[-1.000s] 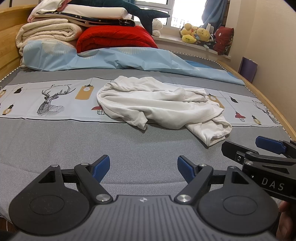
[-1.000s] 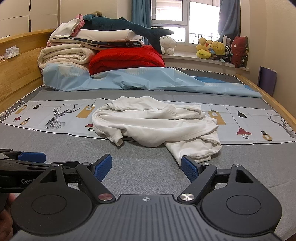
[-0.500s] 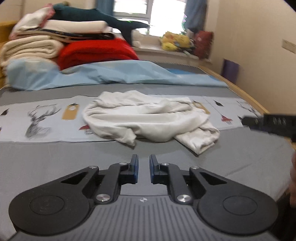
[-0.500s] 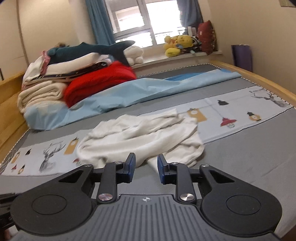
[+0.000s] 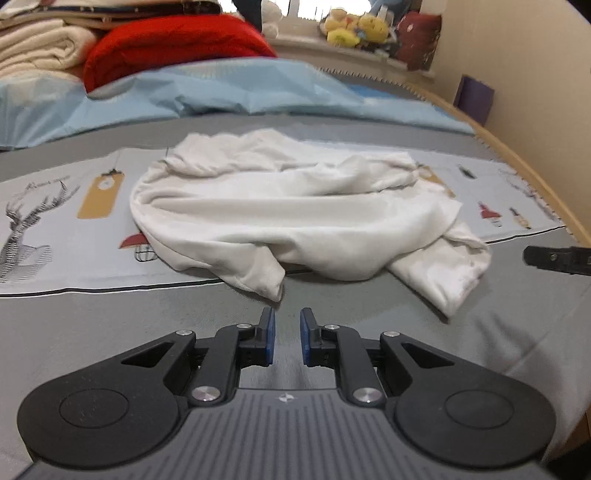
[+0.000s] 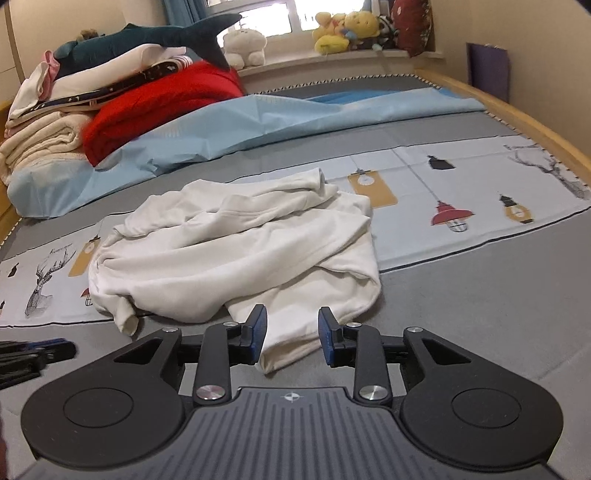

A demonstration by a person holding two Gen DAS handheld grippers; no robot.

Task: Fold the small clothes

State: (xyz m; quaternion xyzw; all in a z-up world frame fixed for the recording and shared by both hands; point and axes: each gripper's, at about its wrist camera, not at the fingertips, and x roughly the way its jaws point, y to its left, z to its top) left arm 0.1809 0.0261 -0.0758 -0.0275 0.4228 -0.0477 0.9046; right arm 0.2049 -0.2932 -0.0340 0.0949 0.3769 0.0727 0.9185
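Observation:
A crumpled white garment (image 5: 295, 221) lies on the grey bed cover with the printed strip (image 5: 48, 236). In the left wrist view my left gripper (image 5: 287, 322) hovers just short of a sleeve end (image 5: 264, 282); its jaws stand narrowly apart with nothing between them. The right wrist view shows the same garment (image 6: 240, 258), with my right gripper (image 6: 292, 317) over its near end (image 6: 288, 343). Those jaws are opening, and the cloth lies between them without being pinched. At the right edge a tip of the right gripper (image 5: 554, 256) shows. The left gripper (image 6: 33, 354) shows at the far left.
A light blue sheet (image 6: 295, 118) lies bunched behind the garment. Behind it are a red blanket (image 6: 162, 99), stacked folded bedding (image 6: 40, 144) and a plush shark (image 6: 147, 40). Soft toys (image 6: 343, 29) sit on the window sill. A wooden bed rail (image 6: 535, 122) runs along the right.
Both grippers moved forward and down, closer to the white garment. Both sets of jaws went from wide apart to narrow, and the right ones have since widened a little around the cloth end.

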